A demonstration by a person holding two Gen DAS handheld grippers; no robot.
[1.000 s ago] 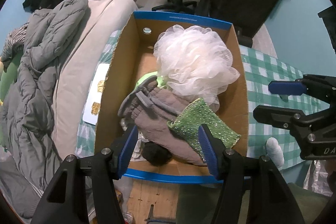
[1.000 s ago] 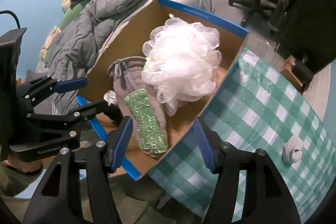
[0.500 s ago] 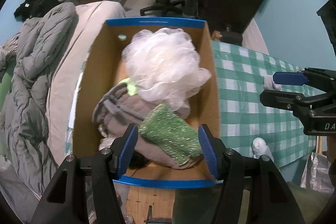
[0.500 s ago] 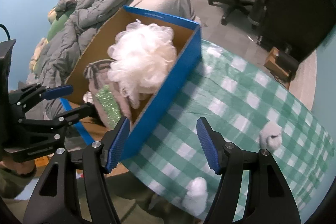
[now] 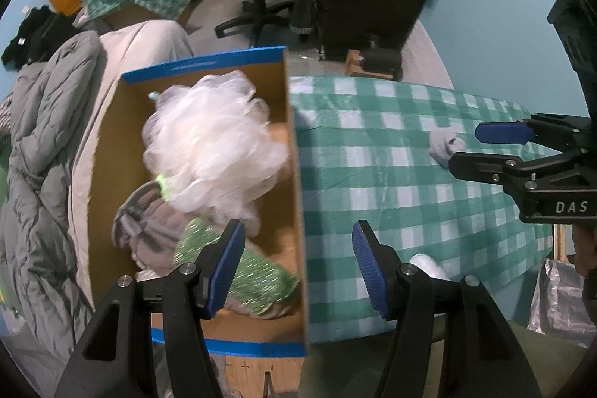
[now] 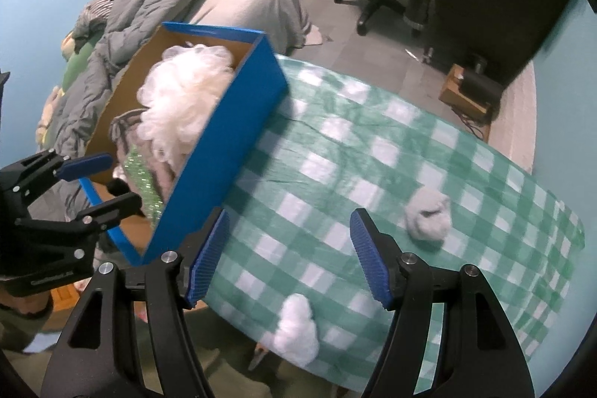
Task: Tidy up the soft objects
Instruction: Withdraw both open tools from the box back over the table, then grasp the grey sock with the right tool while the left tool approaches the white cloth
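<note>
Both grippers hang wide and empty. The right gripper (image 6: 287, 252) should drop straight over the white puff (image 6: 298, 323) at the worktop (image 6: 335, 144) edge (grey puff (image 6: 429, 217) next), pinching gently, then carry it to the box (image 6: 231, 137); left gripper (image 5: 298, 267) waits.

text: "DAS" | on: right claw (image 5: 496, 146) body | cut off at edge

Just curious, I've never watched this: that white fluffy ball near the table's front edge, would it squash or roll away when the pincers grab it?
The white fluffy ball looks wispy, so it would probably squash and weigh little. Its lumpy shape suggests it won't roll far on the checked cloth.
</note>
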